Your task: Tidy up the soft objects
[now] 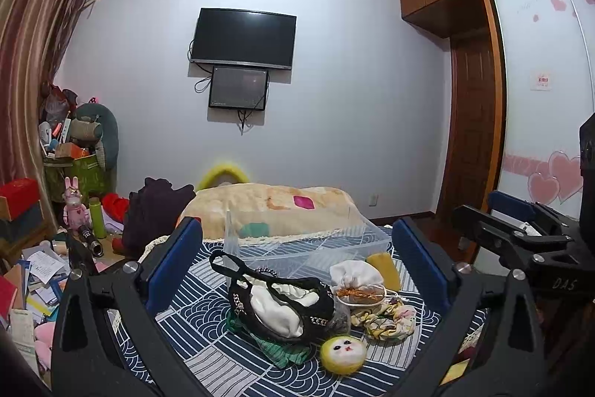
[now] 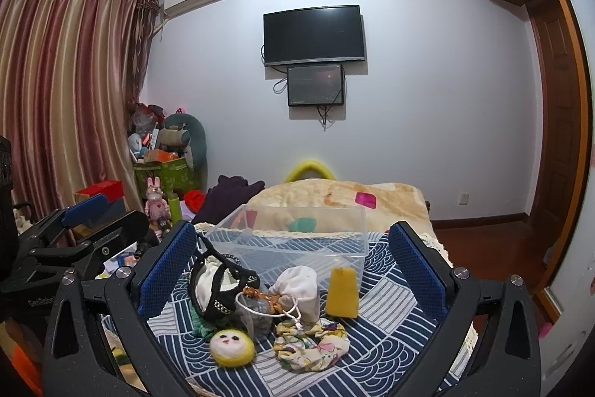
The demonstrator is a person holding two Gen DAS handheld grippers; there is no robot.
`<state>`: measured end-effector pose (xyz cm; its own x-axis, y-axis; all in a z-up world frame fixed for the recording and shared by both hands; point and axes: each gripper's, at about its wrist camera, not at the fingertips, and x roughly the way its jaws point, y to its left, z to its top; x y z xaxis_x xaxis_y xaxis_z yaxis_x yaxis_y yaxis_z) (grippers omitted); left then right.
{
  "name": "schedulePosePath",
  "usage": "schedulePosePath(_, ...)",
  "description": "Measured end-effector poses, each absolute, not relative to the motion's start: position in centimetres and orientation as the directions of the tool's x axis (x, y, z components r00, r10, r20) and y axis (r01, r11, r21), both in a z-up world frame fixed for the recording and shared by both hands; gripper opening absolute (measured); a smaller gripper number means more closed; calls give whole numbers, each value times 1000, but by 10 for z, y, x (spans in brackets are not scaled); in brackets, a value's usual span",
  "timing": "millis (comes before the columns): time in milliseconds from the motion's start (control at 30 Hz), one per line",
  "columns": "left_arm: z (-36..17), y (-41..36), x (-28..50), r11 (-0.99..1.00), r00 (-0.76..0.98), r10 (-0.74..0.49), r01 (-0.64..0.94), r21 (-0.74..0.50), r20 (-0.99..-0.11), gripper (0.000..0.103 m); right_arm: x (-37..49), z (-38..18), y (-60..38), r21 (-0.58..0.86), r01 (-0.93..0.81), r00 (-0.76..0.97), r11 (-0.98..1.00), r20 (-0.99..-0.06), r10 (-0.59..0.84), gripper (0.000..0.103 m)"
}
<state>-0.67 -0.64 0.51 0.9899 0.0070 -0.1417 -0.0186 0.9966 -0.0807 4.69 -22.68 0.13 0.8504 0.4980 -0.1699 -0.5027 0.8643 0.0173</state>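
A pile of soft things lies on the blue wave-patterned cloth [image 1: 208, 322]: a black-and-white pouch [image 1: 282, 304], a white drawstring bag [image 1: 353, 276], a yellow sponge block [image 1: 385, 270], a floral scrunchie [image 1: 386, 320], a yellow felt face ball [image 1: 344, 354] and a green cloth [image 1: 284, 350]. Behind them stands a clear plastic box [image 1: 308, 244], with nothing inside. My left gripper [image 1: 297, 224] is open above the pile, holding nothing. My right gripper [image 2: 293, 226] is also open, over the white bag [image 2: 299, 287], sponge [image 2: 342, 293], scrunchie [image 2: 310, 345] and face ball [image 2: 232, 346].
A folded beige blanket [image 1: 267, 207] lies behind the box. Dark clothes [image 1: 156, 211] sit to its left. Clutter, a pink rabbit figure [image 1: 74, 207] and papers fill the left floor. A wardrobe [image 1: 472, 121] and wood floor are on the right.
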Motion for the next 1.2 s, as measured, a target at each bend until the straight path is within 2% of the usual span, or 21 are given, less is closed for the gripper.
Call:
schedulePosePath(433, 5, -5, -7, 996, 989, -1, -12, -89, -145, 103, 49, 0, -227, 28, -508, 846, 861, -172, 505, 103)
schedulePosePath(733, -3, -1, 3, 995, 985, -22, 5, -102, -170, 103, 74, -16, -231, 83, -494, 832, 866, -245, 498, 103)
schedulePosePath(800, -8, 0, 11, 995, 981, -11, -9, -103, -196, 98, 78, -20, -230, 87, -487, 831, 869, -261, 491, 103)
schedulePosePath(833, -10, 3, 12, 994, 979, -10, -12, -105, -205, 85, 81, -23, -230, 86, -479, 834, 874, -267, 483, 103)
schedulePosePath(867, -13, 4, 15, 994, 977, -10, -13, -105, -213, 78, 84, -26, -230, 82, -470, 837, 879, -274, 474, 103)
schedulePosePath(1067, -33, 10, 44, 992, 946, -23, -18, -124, -322, 74, 96, -38, -230, 64, -447, 841, 892, -309, 444, 101)
schedulePosePath(1200, -48, 20, 62, 985, 921, -47, -22, -170, -388, 67, 104, -47, -230, 60, -440, 833, 896, -344, 433, 91)
